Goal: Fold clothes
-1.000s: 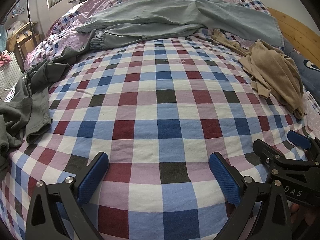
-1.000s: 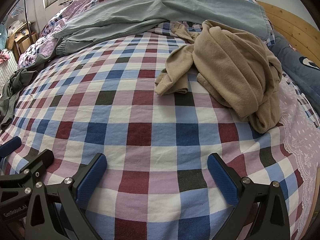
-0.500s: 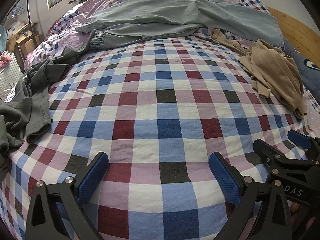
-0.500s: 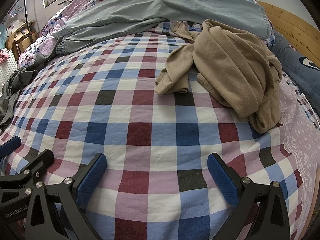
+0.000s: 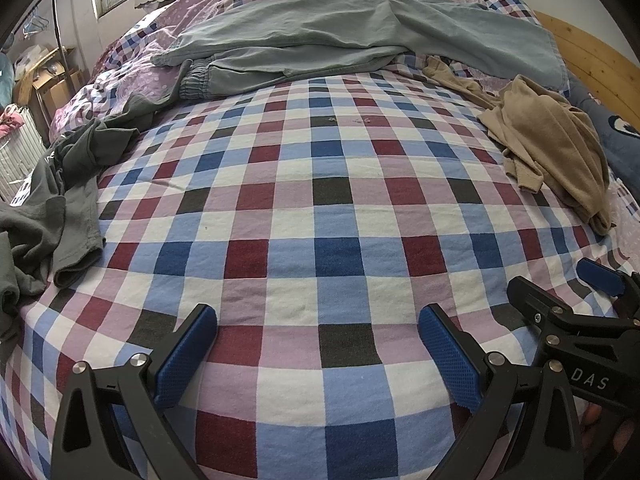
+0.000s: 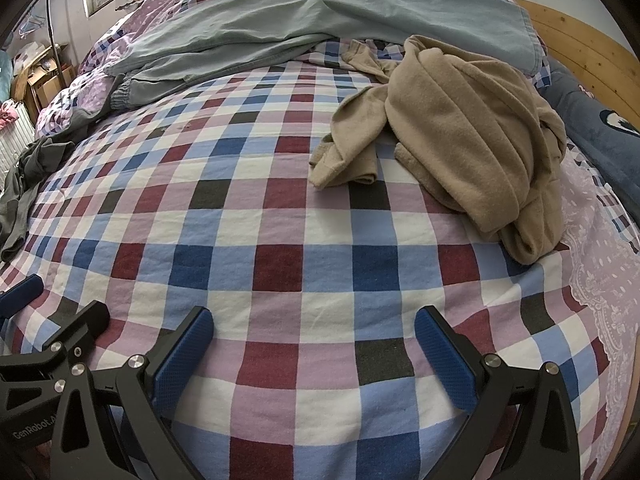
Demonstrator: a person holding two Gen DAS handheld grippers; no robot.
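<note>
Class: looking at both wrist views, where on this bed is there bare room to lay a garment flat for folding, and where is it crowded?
The free patch is the middle of the checked sheet, bordered by the dark grey clothes on the left, the tan garment on the right, the grey-green trousers at the far end and both open grippers in front. Those three edges are crowded.

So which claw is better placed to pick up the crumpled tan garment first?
Probably the right claw: open and empty, with the tan garment just ahead to its right. From the left claw, also open, it lies far off to the right.
</note>
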